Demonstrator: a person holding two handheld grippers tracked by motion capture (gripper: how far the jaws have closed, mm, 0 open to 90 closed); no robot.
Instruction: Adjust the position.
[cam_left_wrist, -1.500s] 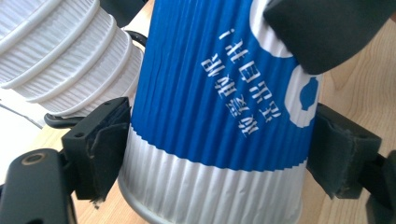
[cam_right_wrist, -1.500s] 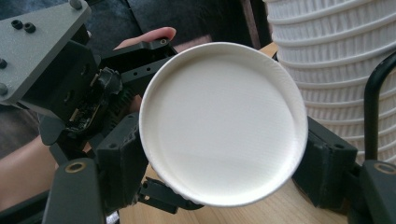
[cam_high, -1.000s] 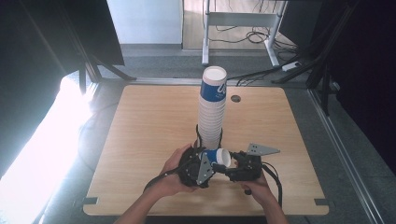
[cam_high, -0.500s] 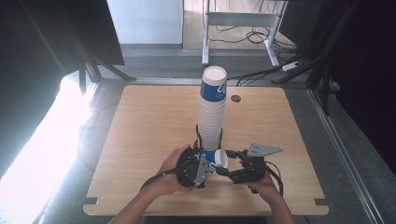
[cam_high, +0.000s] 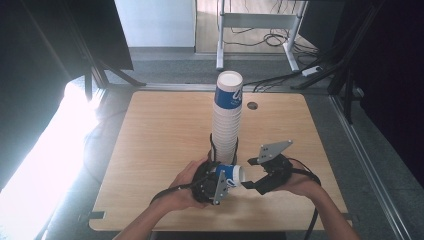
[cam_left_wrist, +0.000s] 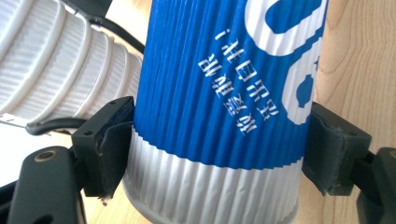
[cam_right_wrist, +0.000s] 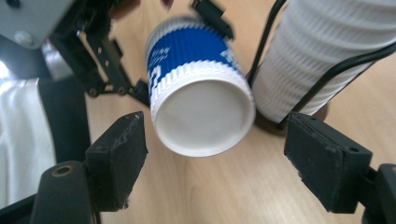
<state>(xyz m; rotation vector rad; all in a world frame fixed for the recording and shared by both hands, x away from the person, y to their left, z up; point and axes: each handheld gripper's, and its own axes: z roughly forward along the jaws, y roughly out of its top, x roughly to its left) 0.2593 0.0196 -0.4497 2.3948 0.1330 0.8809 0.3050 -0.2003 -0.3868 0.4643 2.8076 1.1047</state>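
A blue-and-white ribbed paper cup (cam_high: 233, 174) lies on its side above the table with my left gripper (cam_high: 226, 179) shut on it. In the left gripper view the cup (cam_left_wrist: 224, 93) sits squeezed between both pads (cam_left_wrist: 111, 140). My right gripper (cam_high: 251, 183) is just right of the cup, open. In the right gripper view the cup's white base (cam_right_wrist: 201, 114) faces the gripper (cam_right_wrist: 217, 136), whose jaws stand wide apart on either side, not touching it. A tall stack of cups (cam_high: 227, 117) rises behind in a black wire holder, with a blue cup on top.
The stack (cam_right_wrist: 322, 51) stands close to the held cup, just beyond it, with the holder's wires around it. The wooden table (cam_high: 160, 135) has a round cable hole (cam_high: 252, 105) at the back. Cables trail from both grippers along the front edge.
The held cup has dipped a little toward the person. My right gripper has eased slightly to the right, away from the cup's base.
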